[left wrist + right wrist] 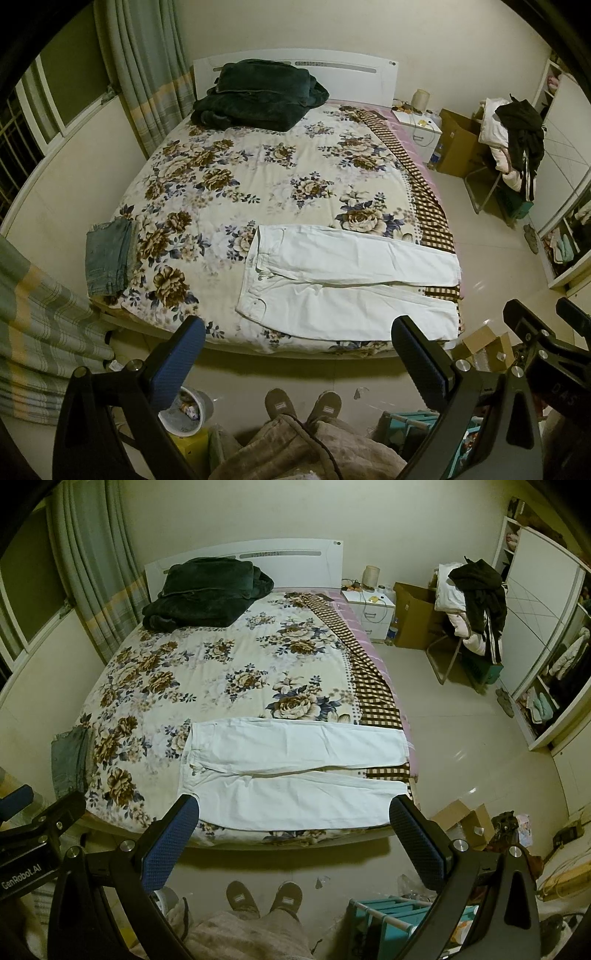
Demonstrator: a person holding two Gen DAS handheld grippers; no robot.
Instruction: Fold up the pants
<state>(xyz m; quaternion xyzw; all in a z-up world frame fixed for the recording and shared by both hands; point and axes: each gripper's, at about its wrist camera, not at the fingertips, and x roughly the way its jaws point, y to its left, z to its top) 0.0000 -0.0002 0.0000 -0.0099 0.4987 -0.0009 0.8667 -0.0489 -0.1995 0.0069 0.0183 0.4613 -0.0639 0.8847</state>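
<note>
- A folded pair of blue jeans (pixel 109 256) is laid on the bed (pixel 207 192), at the near left corner, well apart from the white pants.
- A dark green blanket (pixel 258 96) is heaped at the head of the bed, against the white headboard (pixel 347 68).
- The white pants (pixel 343 284) are spread flat near the foot of the bed, with the waistband toward the left and both legs stretched toward the right edge; the leg ends reach the checked border of the bedcover (pixel 428 206).
- Right of the bed, a white nightstand (pixel 419 129), a cardboard box (pixel 458 142) and a chair piled with clothes (pixel 513 144) are seen on the floor.
- Nothing is seen lying on the pants.
- The left gripper (pixel 297 363) is held off the foot of the bed, jaws spread wide, with nothing between the blue pads (pixel 173 365) and no cloth touched.
- The right gripper (pixel 295 840) is likewise held off the foot of the bed, jaws spread wide and empty, apart from the pants.
</note>
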